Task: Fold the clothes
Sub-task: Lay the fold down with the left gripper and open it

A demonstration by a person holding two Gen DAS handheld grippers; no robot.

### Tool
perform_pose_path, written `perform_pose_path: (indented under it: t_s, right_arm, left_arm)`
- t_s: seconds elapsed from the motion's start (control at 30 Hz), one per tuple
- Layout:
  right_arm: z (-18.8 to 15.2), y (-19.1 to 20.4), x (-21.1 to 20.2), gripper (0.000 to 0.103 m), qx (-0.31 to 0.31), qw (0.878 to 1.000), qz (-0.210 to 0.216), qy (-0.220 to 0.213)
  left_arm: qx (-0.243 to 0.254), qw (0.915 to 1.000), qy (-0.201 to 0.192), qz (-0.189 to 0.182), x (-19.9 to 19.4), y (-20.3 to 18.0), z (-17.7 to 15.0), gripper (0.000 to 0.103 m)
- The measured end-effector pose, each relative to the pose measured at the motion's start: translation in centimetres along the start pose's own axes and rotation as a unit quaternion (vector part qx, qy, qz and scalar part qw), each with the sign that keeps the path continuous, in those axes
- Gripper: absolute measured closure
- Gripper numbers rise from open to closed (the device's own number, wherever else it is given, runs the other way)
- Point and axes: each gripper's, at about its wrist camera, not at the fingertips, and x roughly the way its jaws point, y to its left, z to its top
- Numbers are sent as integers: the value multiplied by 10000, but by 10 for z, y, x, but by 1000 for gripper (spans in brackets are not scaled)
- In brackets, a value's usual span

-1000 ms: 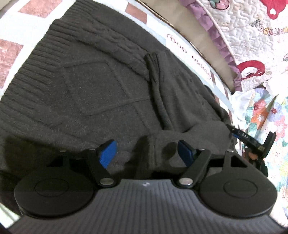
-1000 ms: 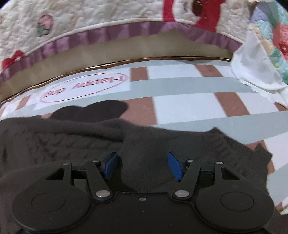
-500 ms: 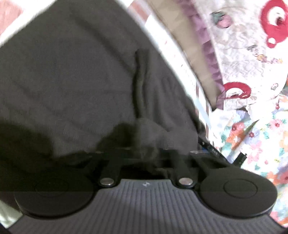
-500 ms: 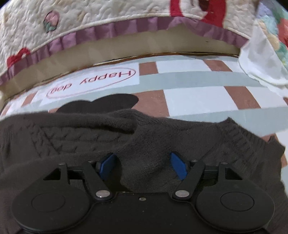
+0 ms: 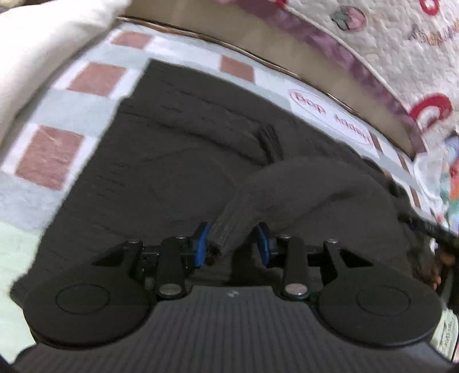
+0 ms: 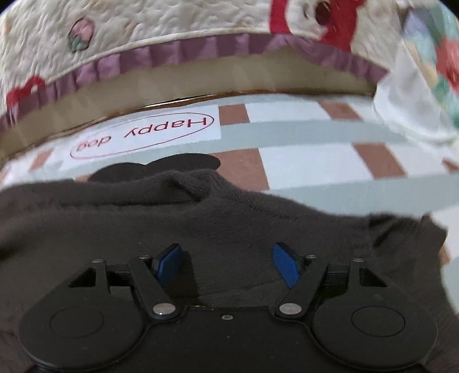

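A dark grey cable-knit sweater [image 5: 178, 172] lies spread on a checked mat [image 5: 51, 155] of pink, white and pale green squares. No container shows in either view.

The left gripper [image 5: 231, 244] has its blue pads [image 5: 200, 244] closed most of the way on the ribbed cuff of one sleeve [image 5: 301, 183]. The sleeve rises off the sweater's body and arcs from the gripper toward the right, over the knit beneath it.

The right gripper [image 6: 226, 262] hovers over the sweater's [image 6: 229, 218] edge nearest the oval "Happy dog" label [image 6: 140, 134] printed on the mat [image 6: 315, 160]. Its jaws stand wide apart, with cloth lying between and below the pads; whether they touch the knit I cannot tell.

Beyond the mat's far edge hangs a cream quilt [image 6: 172, 25] with a purple ruffle [image 6: 172, 54] and red appliqué shapes. A floral cloth [image 6: 430, 57] lies at the right. In the left view a pale cushion [image 5: 43, 43] fills the upper left corner.
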Motion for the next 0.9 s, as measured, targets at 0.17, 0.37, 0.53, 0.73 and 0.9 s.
perform_pose_path:
  t_s: [0.17,0.37,0.53,0.73,0.9]
  right_arm:
    - [3,-9,3,28,23,9999,-158,-64]
    - [10,-21,8,29,42,9993,-344,-123]
    - [20,-7,16,28,-555,9964,-639,30]
    - [28,-3,27,29,-858,9957,-347,-76]
    - [45,-21,38,27,-490,9984,-263,-116]
  left_arm:
    - [-319,9994,-132,-31,1,7,4,37]
    - [-2,9928,-731,945,-9,-2,3,37]
    - [674,9851,-971,1246,-12,-18,4,36]
    - [770,9913,-613,871,11,-25,18,33]
    - [990,9839,-591,1368,40,-29,50,34]
